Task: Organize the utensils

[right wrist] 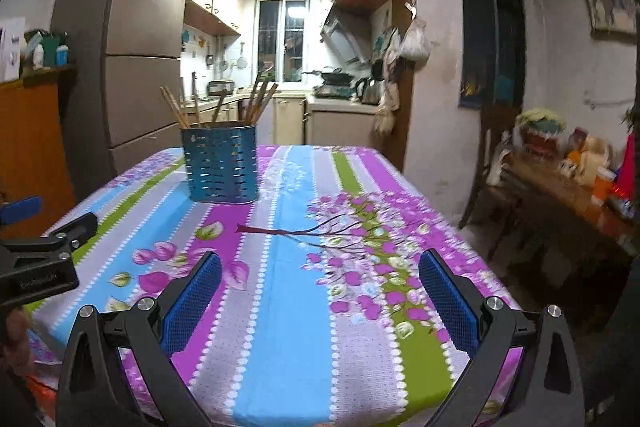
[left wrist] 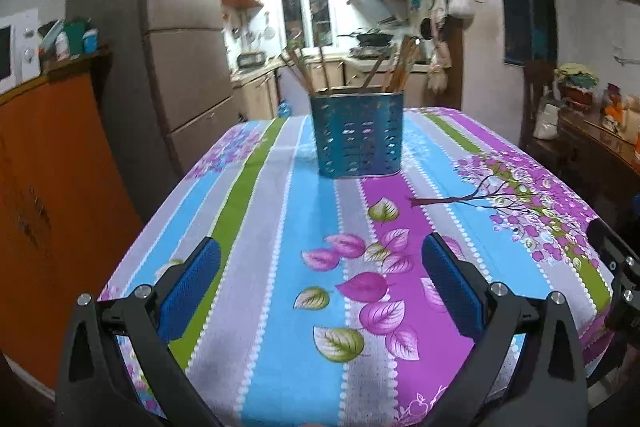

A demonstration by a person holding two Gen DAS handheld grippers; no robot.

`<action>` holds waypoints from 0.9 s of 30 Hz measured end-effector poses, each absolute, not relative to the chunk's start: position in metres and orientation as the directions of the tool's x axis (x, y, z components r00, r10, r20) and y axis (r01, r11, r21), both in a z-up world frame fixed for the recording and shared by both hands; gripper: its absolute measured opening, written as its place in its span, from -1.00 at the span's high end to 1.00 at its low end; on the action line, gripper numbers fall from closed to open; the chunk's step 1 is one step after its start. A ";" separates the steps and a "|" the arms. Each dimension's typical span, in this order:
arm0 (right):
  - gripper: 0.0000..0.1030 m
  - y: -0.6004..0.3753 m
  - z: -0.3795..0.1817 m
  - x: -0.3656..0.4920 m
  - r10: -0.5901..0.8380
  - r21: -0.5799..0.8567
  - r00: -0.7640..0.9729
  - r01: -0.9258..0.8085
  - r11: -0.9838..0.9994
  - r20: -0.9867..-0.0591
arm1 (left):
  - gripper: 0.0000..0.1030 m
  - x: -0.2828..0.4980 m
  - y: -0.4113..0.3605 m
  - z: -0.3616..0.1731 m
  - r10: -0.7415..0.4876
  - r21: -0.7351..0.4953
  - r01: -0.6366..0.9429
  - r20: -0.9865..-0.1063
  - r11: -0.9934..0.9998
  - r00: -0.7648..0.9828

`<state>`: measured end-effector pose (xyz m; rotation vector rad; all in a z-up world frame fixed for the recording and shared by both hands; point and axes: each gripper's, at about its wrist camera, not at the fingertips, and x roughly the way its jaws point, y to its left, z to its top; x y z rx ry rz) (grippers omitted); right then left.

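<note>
A blue perforated utensil holder (left wrist: 359, 135) stands upright at the far end of the table, with several wooden chopsticks (left wrist: 400, 67) sticking out of it. It also shows in the right wrist view (right wrist: 220, 165), with its chopsticks (right wrist: 258, 103). My left gripper (left wrist: 320, 291) is open and empty, low over the near part of the table, well short of the holder. My right gripper (right wrist: 320, 301) is open and empty too, to the right of the left one. The left gripper's side (right wrist: 48, 255) shows at the right view's left edge.
The table wears a striped floral cloth (left wrist: 280, 307) in blue, purple, green and grey. A tall fridge (left wrist: 176, 27) and an orange cabinet (left wrist: 48, 187) stand to the left. A cluttered side table (right wrist: 568, 183) and a chair stand to the right. A kitchen lies beyond.
</note>
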<state>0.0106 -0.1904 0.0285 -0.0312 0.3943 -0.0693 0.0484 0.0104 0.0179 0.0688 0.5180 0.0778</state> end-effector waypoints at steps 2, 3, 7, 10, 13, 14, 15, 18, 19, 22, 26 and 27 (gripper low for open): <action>-0.91 -0.193 0.029 0.012 -0.070 -0.035 0.917 0.061 0.997 -0.392 | -0.88 0.048 0.011 0.015 0.091 0.074 -0.061 -0.505 0.995 0.858; -0.91 -0.194 0.031 0.013 -0.063 -0.024 0.918 0.059 0.998 -0.392 | -0.88 0.048 0.012 0.013 0.081 0.069 -0.054 -0.516 0.996 0.852; -0.91 -0.192 0.030 0.013 -0.065 -0.039 0.919 0.054 0.998 -0.388 | -0.88 0.045 0.013 0.010 0.076 0.060 -0.052 -0.526 0.997 0.847; -0.91 -0.188 0.029 0.012 -0.068 -0.059 0.920 0.048 0.997 -0.386 | -0.88 0.041 0.010 0.011 0.076 0.072 -0.046 -0.506 0.996 0.859; -0.91 -0.185 0.029 0.011 -0.054 -0.056 0.920 0.035 0.998 -0.388 | -0.88 0.037 0.009 0.015 0.071 0.071 -0.041 -0.487 0.997 0.871; -0.91 -0.184 0.029 0.011 -0.053 -0.058 0.920 0.033 0.998 -0.389 | -0.88 0.035 0.009 0.016 0.070 0.070 -0.042 -0.478 0.997 0.875; -0.91 -0.184 0.029 0.010 -0.052 -0.059 0.920 0.032 0.998 -0.389 | -0.88 0.034 0.010 0.017 0.070 0.069 -0.042 -0.474 0.997 0.878; -0.91 -0.183 0.029 0.009 -0.045 -0.057 0.919 0.024 0.998 -0.392 | -0.88 0.033 0.010 0.018 0.066 0.062 -0.042 -0.469 0.997 0.881; -0.91 -0.182 0.028 0.009 -0.045 -0.057 0.918 0.024 0.998 -0.393 | -0.88 0.033 0.010 0.018 0.064 0.062 -0.040 -0.469 0.997 0.881; -0.91 -0.183 0.029 0.008 -0.042 -0.052 0.918 0.023 0.998 -0.395 | -0.88 0.032 0.008 0.018 0.062 0.062 -0.037 -0.475 0.997 0.878; -0.91 -0.184 0.029 0.007 -0.040 -0.049 0.917 0.022 0.999 -0.396 | -0.88 0.031 0.006 0.014 0.085 0.079 -0.054 -0.468 0.995 0.880; -0.91 -0.184 0.029 0.008 -0.041 -0.051 0.917 0.022 0.998 -0.397 | -0.88 0.032 0.006 0.014 0.079 0.077 -0.048 -0.474 0.996 0.877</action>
